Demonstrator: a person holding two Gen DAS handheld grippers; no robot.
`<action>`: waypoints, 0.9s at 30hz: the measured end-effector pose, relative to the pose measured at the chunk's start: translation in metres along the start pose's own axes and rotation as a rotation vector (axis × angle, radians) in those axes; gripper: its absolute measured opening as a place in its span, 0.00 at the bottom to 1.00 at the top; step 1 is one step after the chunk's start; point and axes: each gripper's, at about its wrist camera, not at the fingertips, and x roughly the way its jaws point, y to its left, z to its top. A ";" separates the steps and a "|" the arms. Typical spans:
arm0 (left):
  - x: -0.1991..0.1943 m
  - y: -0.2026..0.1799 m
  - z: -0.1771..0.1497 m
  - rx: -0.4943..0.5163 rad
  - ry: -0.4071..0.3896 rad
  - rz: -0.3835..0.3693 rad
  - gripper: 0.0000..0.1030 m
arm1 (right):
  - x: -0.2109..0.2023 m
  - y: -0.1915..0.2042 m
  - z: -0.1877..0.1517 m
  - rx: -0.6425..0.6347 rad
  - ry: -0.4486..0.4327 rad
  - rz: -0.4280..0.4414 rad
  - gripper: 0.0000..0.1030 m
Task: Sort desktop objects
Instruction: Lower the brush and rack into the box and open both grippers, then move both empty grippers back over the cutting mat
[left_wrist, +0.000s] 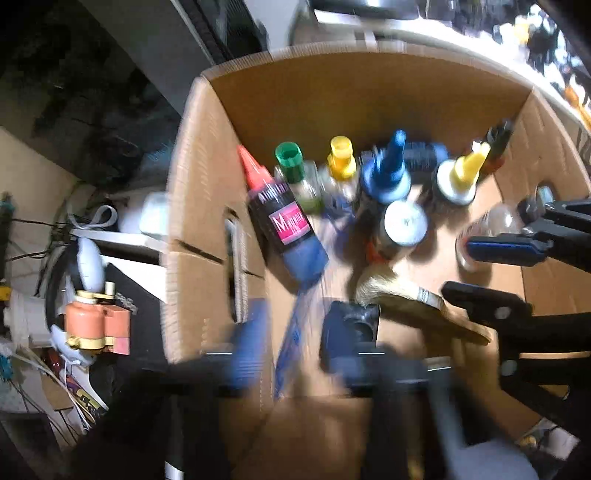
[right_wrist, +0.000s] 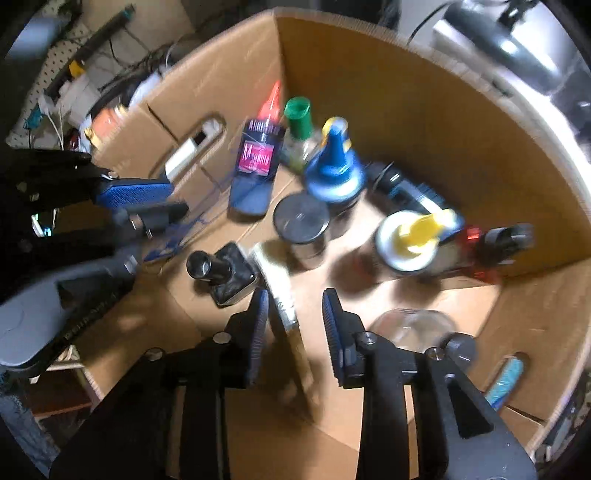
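Inside a cardboard box (right_wrist: 424, 122), both grippers point down, jaws apart: the right gripper (right_wrist: 293, 332) straddles a paintbrush (right_wrist: 277, 284); the left gripper (left_wrist: 295, 343) is over a square ink bottle (right_wrist: 221, 273).

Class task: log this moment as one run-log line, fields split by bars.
left claw: open over blue brush | right claw: open, paintbrush between pads | both inside cardboard box

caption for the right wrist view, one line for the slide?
Right gripper, jaws open, points down into a cardboard box of bottles, over a paintbrush.
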 end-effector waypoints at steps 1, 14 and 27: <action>-0.009 0.001 -0.002 -0.004 -0.048 -0.013 0.71 | -0.011 -0.001 -0.004 0.000 -0.033 -0.016 0.33; -0.168 -0.024 -0.043 -0.038 -0.685 0.166 0.97 | -0.160 0.006 -0.068 -0.018 -0.634 -0.295 0.61; -0.223 -0.060 -0.087 -0.144 -1.066 -0.013 1.00 | -0.284 -0.019 -0.190 0.070 -0.981 -0.491 0.70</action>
